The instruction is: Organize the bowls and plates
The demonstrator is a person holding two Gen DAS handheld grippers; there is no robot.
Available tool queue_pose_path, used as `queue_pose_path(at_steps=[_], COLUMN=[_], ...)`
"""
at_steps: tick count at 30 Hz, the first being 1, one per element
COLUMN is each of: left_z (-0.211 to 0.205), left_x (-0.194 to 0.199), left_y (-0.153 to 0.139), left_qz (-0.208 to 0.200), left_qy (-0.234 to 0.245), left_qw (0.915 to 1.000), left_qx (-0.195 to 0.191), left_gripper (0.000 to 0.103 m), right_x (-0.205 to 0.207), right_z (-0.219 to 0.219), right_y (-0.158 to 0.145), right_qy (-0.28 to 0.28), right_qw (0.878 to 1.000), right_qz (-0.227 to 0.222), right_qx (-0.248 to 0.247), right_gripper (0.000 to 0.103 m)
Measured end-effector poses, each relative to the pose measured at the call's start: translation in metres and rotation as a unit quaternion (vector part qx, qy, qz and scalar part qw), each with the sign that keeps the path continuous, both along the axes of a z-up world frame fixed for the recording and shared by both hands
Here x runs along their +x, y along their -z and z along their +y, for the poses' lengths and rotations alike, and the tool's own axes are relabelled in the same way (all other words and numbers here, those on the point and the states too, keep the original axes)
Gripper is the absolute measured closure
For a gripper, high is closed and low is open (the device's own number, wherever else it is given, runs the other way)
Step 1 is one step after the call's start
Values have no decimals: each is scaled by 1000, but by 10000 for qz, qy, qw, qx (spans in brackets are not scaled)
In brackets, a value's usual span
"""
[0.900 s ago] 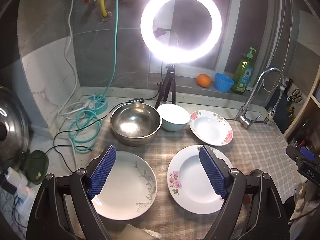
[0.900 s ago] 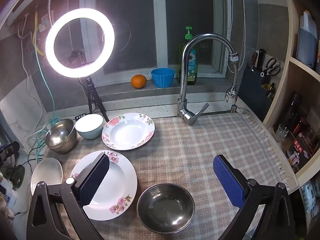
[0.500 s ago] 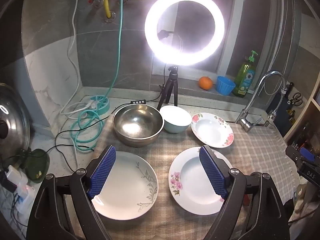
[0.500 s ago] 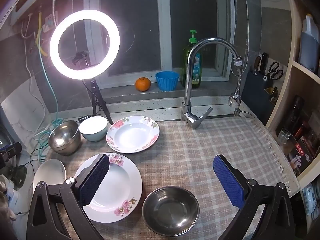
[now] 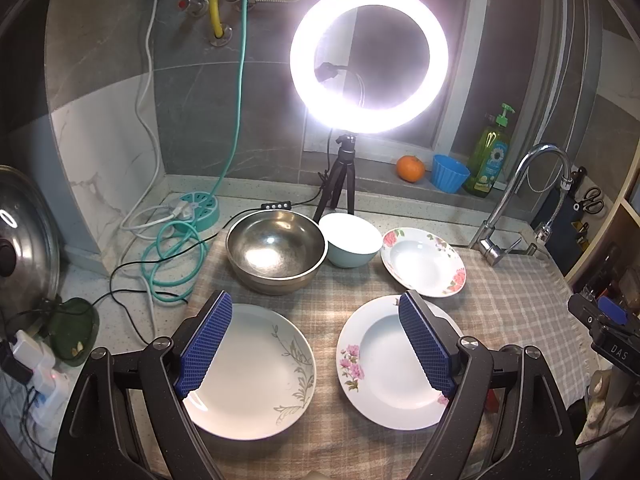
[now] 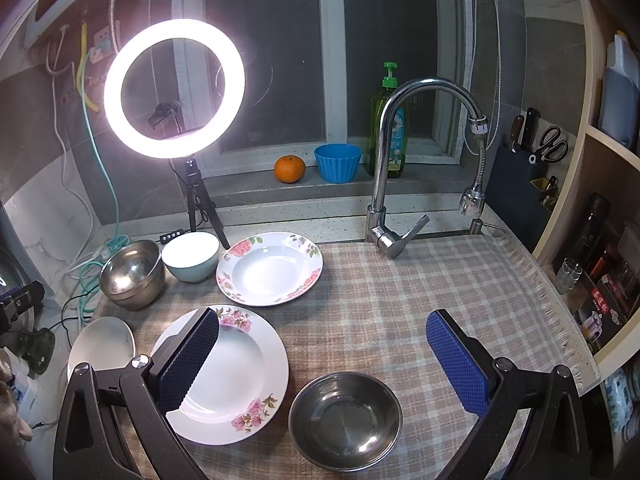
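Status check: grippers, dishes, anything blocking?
Left gripper and right gripper open, empty. Three plates, three bowls unstacked on cloth. Nothing blocking.

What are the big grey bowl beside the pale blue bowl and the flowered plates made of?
The big grey bowl looks like brushed stainless steel: dull metallic sheen with a blurred highlight. The flowered plates seem glazed ceramic or porcelain: glossy white with printed pink blossoms, though melamine cannot be ruled out.
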State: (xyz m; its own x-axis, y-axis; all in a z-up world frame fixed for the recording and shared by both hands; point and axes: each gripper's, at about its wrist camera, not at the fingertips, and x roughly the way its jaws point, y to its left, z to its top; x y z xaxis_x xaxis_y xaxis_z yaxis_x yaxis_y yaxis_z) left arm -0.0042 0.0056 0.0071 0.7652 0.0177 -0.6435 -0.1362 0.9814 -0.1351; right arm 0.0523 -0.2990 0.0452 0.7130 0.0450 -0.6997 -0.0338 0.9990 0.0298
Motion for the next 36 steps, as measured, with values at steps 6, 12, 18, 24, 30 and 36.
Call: queue_pose_path(at_steps=[6,12,18,24,30,36], left_z=[0,-1,-1,-1,-4,-5], left_x=[0,-1,-1,-1,-2,0], left_y=[0,-1,-1,0,-3,-3], left_qz=[-8,-11,-17,-18,-39,-35], left_qy=[-8,-6,-18,-11,11,16], left_qw=[10000,10000,10000,10000,10000,10000], left_qx=[5,6,4,7,88,91], left_gripper=[17,17,17,17,17,17], right_x=[0,-1,-1,-1,0,1], right_z=[1,1,1,1,-1,-2], right_y=[0,1,0,1,2,2], right_qy=[-9,-2,-15,-13,-9,-35], right_qw=[10000,10000,10000,10000,10000,10000], right_qz=[11,-2,1,-3,27,44], right_qx=[-5,-20,0,-10,10,-8], right_gripper=[0,0,0,0,0,0])
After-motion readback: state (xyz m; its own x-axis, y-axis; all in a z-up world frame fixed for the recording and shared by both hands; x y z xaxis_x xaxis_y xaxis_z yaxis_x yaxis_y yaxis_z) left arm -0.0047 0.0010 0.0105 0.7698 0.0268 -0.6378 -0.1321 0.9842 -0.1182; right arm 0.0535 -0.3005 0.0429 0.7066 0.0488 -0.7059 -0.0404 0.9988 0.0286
